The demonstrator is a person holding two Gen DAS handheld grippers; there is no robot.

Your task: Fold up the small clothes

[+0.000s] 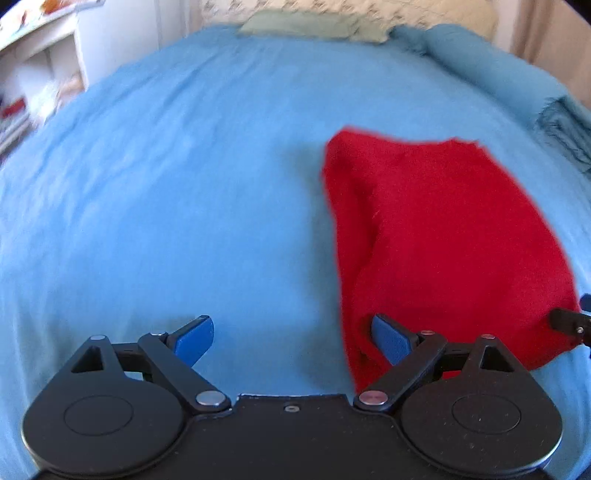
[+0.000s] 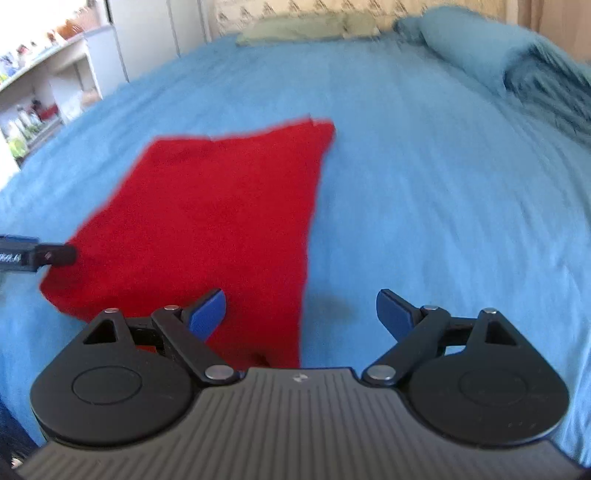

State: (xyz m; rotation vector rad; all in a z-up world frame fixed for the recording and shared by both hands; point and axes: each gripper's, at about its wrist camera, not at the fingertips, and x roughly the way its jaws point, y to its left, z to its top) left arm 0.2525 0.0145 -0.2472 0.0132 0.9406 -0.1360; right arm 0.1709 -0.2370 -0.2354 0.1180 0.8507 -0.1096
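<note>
Red cloth [image 1: 443,236] flat on blue bedsheet [image 1: 184,184]; both hand-held grippers wide, empty.

One red cloth [image 1: 443,236], two tools (left [image 1: 291,339], right [image 2: 301,314]), one blue bedspread [image 1: 184,184], one green pillow [image 1: 295,24].

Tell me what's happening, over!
Left claw open, empty. Right claw open, empty. Red cloth flat on blue bedspread. Nothing in the way.

The left gripper [image 1: 291,339] is hovering with jaws wide apart over the blue bedsheet [image 1: 166,206], its right pad overlapping the red cloth [image 1: 443,236] lying flat on that bedsheet.
</note>
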